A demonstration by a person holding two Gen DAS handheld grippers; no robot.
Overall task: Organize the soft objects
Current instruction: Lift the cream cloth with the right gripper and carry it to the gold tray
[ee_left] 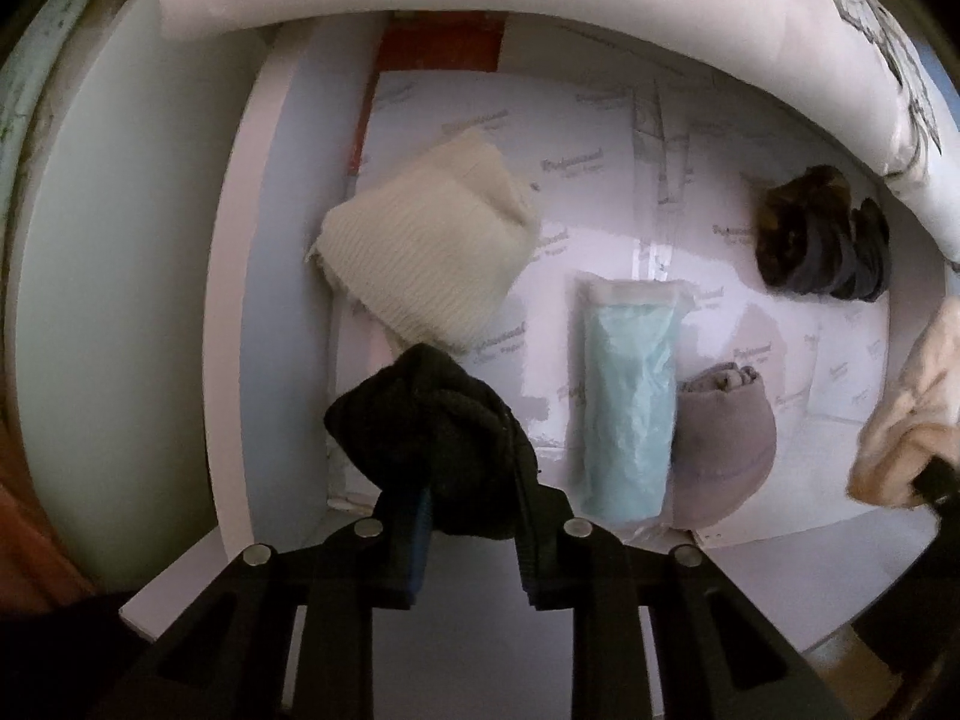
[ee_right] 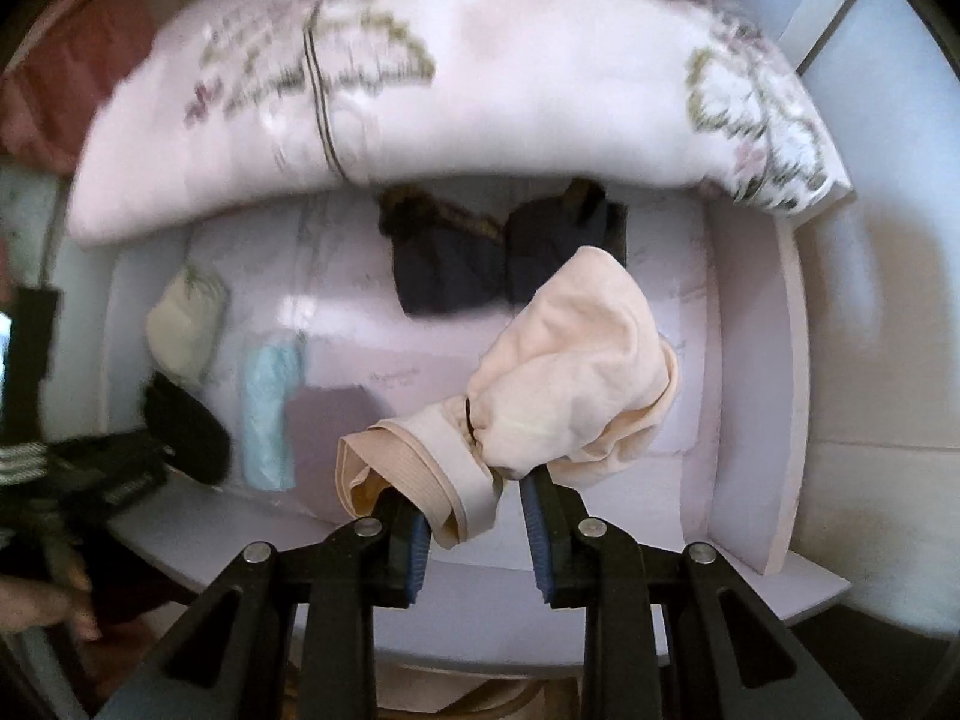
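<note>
Left gripper [ee_left: 471, 516] clamps black sock [ee_left: 429, 420]; right gripper [ee_right: 474, 510] clamps beige garment [ee_right: 570, 384]. Set each onto bare drawer [ee_right: 756, 396] floor, clear of other items.

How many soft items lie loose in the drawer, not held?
4: cream knit back left, blue packet centre, grey roll beside it, dark bundle back right. More may be hidden.

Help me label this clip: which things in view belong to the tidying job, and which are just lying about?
In the job: black knit in the left gripper; peach garment in the right gripper; cream knit, dark bundle.
Lying about: floral pillow, blue packet.
</note>
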